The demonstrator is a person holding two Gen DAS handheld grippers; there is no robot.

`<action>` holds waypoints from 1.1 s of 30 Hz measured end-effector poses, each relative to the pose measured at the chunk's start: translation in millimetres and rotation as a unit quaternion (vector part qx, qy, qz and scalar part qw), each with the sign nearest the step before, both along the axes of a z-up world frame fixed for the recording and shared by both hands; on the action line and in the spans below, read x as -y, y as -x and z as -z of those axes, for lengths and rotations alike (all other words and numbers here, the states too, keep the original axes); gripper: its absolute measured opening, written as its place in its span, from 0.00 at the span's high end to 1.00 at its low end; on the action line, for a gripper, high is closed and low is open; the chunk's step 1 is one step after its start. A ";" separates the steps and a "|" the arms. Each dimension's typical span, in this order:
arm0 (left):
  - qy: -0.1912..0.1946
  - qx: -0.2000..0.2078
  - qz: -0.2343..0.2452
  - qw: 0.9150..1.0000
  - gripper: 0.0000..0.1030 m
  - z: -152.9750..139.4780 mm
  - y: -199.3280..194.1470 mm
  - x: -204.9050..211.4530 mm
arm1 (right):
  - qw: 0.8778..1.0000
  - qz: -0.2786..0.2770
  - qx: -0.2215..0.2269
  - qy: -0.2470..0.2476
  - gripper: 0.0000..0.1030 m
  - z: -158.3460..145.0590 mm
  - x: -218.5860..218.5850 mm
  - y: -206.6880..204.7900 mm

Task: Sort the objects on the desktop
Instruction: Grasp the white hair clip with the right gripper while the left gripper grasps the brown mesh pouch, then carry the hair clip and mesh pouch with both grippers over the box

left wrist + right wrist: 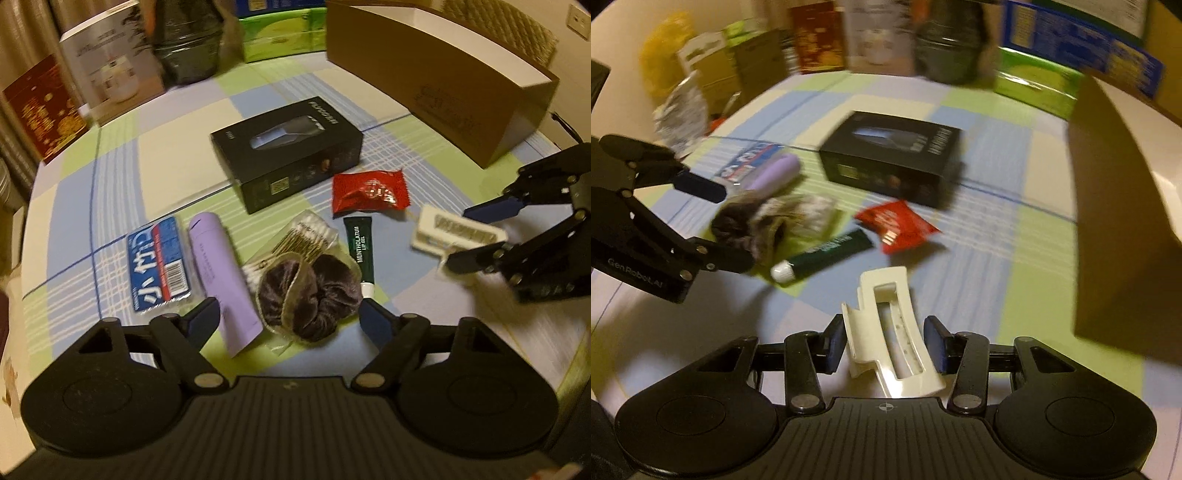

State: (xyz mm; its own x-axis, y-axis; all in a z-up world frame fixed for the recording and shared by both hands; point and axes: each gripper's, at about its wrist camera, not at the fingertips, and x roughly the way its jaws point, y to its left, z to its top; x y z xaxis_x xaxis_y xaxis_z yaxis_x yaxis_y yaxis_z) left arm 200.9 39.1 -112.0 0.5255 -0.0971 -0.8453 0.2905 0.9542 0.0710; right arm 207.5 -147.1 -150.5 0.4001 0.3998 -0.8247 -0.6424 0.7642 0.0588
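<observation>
My right gripper is shut on a white hair claw clip; it also shows in the left wrist view, held just above the checked tablecloth. My left gripper is open around a dark purple scrunchie and the end of a lilac tube. Nearby lie a bag of cotton swabs, a green Mentholatum lip gel tube, a red snack packet, a blue tissue pack and a black product box.
A large open brown cardboard box stands at the far right of the table. Boxes, a dark bag and green packages line the back edge. More clutter sits off the table's left side.
</observation>
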 end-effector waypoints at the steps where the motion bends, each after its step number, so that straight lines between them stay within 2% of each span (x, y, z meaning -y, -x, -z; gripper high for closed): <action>1: 0.000 0.000 0.009 1.000 0.31 1.0 -0.9 1.3 | 1.000 0.012 -0.002 0.002 0.58 -0.3 4.7 1.1; 4: -0.001 0.003 0.026 1.000 0.39 3.6 -1.5 6.0 | 0.998 0.054 -0.014 0.015 0.59 2.2 19.4 4.7; 6: -0.001 0.004 0.042 0.999 0.54 4.9 -0.5 8.7 | 0.997 0.079 -0.018 0.011 0.60 1.9 30.6 8.1; 7: 0.005 -0.001 0.048 0.999 0.58 5.2 -0.3 9.6 | 0.996 0.089 -0.021 0.008 0.60 1.6 35.2 9.0; 19: 0.008 -0.002 0.057 0.998 0.58 16.5 -4.9 12.3 | 0.990 0.138 -0.007 0.005 0.59 -8.1 41.1 22.9; 20: 0.007 0.001 0.060 0.998 0.62 17.2 -4.4 13.1 | 0.990 0.138 -0.007 0.005 0.59 -7.7 40.1 23.7; 21: 0.007 0.002 0.062 0.998 0.69 17.7 -3.9 13.5 | 0.990 0.139 -0.007 0.005 0.59 -7.5 39.3 23.8; 24: 0.012 0.002 0.063 0.998 0.78 16.9 -0.1 13.4 | 0.990 0.140 -0.005 0.004 0.57 -8.0 38.4 25.4; 26: 0.015 0.001 0.060 0.998 0.80 14.6 4.3 12.9 | 0.990 0.138 -0.005 0.003 0.53 -8.0 38.1 25.4; 33: 0.021 0.004 0.019 1.000 0.80 -0.4 20.2 10.7 | 0.994 0.111 -0.003 -0.002 0.52 -6.4 35.2 16.2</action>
